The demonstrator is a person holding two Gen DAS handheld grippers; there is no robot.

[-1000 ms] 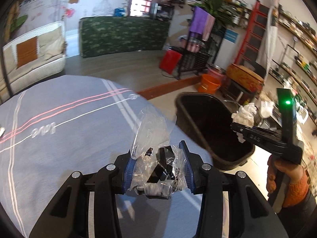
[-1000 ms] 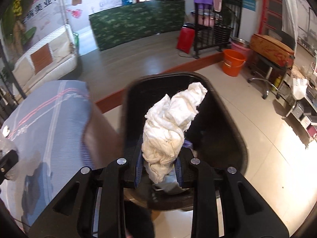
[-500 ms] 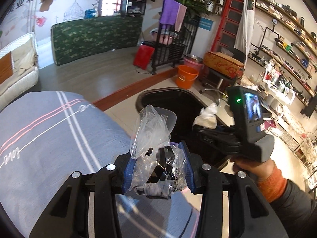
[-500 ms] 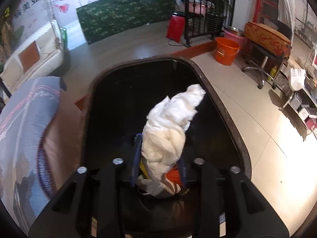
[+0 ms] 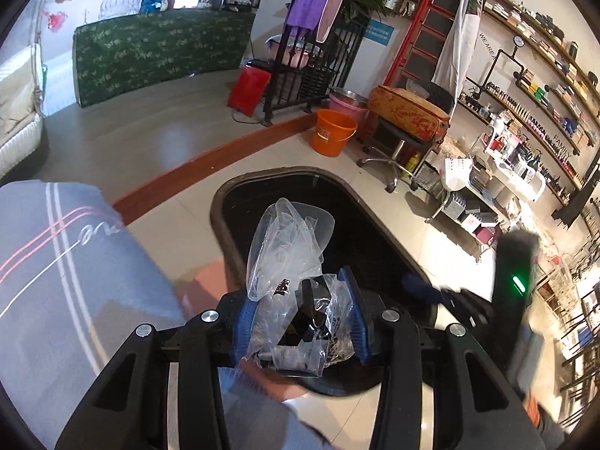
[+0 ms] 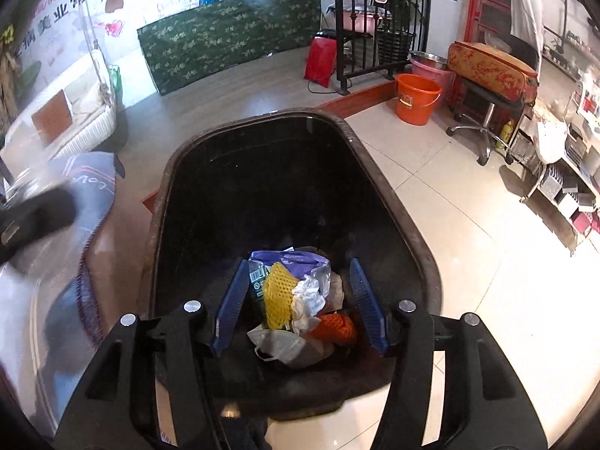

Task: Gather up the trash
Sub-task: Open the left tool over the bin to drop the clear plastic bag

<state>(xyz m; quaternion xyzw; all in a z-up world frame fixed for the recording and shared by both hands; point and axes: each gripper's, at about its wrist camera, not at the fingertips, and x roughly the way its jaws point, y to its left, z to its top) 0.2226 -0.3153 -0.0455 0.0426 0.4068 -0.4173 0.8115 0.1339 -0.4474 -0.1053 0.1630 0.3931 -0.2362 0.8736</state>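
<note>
Left gripper [image 5: 300,315]: clamped on crumpled clear plastic bag [image 5: 290,262], held above black trash bin [image 5: 375,247]. Right gripper [image 6: 300,303]: spread wide, nothing between blue pads [image 6: 365,300], poised over bin opening. Bin bottom: mixed trash pile [image 6: 300,300], including white tissue, yellow mesh, orange mesh, face mask.

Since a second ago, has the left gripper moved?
Yes. The left gripper, shut on the plastic bag, swung right off the grey bedding and over the black bin.
</note>
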